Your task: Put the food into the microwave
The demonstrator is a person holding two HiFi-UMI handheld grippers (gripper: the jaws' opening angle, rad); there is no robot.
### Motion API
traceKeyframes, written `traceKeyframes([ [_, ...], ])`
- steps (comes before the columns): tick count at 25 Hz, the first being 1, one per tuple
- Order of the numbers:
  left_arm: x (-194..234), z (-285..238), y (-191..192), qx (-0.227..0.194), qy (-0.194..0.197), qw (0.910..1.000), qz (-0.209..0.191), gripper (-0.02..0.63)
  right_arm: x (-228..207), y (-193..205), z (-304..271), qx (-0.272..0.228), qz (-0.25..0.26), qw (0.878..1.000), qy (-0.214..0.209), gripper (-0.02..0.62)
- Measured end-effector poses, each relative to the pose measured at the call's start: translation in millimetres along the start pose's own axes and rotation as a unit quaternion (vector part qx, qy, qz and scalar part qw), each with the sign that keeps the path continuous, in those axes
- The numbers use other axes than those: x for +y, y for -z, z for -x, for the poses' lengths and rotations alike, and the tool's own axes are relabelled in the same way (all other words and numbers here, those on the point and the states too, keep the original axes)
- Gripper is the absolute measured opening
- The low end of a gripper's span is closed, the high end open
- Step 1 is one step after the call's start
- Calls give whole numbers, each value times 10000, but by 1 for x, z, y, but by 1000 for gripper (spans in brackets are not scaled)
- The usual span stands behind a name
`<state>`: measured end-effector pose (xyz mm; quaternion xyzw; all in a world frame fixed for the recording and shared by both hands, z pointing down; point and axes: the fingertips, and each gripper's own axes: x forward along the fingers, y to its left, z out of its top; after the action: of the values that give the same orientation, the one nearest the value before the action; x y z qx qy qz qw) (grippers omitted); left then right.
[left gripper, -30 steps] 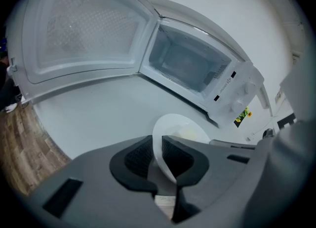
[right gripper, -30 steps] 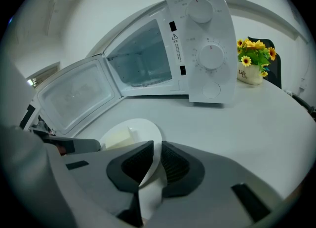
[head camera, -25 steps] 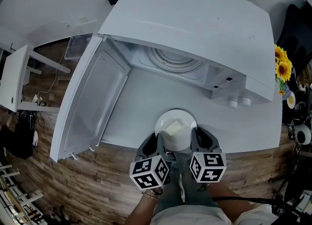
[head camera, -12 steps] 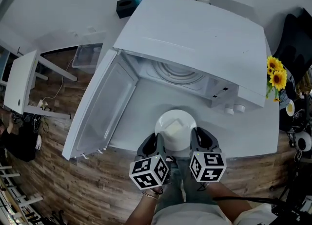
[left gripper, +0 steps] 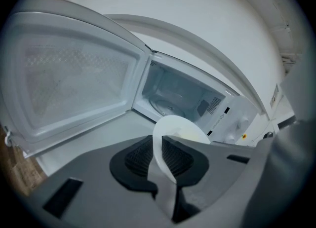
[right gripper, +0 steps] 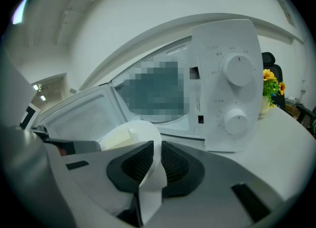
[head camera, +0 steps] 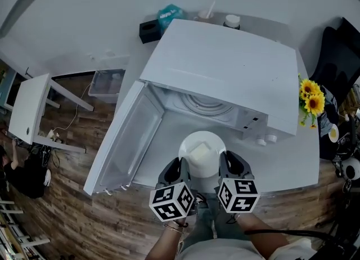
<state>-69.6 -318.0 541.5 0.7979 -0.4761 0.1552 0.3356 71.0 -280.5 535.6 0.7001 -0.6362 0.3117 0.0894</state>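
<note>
A white plate [head camera: 202,151] carries a pale block of food [head camera: 198,152] and hangs in the air in front of the microwave [head camera: 225,67]. My left gripper [head camera: 179,173] is shut on the plate's left rim [left gripper: 160,145]. On the opposite rim [right gripper: 150,160] my right gripper [head camera: 228,170] is shut too. The microwave's door [head camera: 126,135] stands swung wide to the left, and the glass turntable [head camera: 208,104] shows inside the cavity. In the right gripper view the control panel with two knobs [right gripper: 237,69] is to the right of the opening.
The microwave stands on a white table [head camera: 298,163]. Yellow sunflowers [head camera: 309,97] are at its right end. A black box [head camera: 149,30], a teal packet and cups lie behind the microwave. A small white side table [head camera: 28,107] and a clear bin stand on the wooden floor at left.
Both grippers have risen with the plate held between them. The microwave and table have shifted lower and smaller in the head view, which now shows more of the wall behind.
</note>
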Motion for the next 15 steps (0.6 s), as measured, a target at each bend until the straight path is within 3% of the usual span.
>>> traceKeyframes([
  [15,17,-65,-60,-414,296,9987,-90,60,3,-43,-61,-584,-533,9968,126,57],
])
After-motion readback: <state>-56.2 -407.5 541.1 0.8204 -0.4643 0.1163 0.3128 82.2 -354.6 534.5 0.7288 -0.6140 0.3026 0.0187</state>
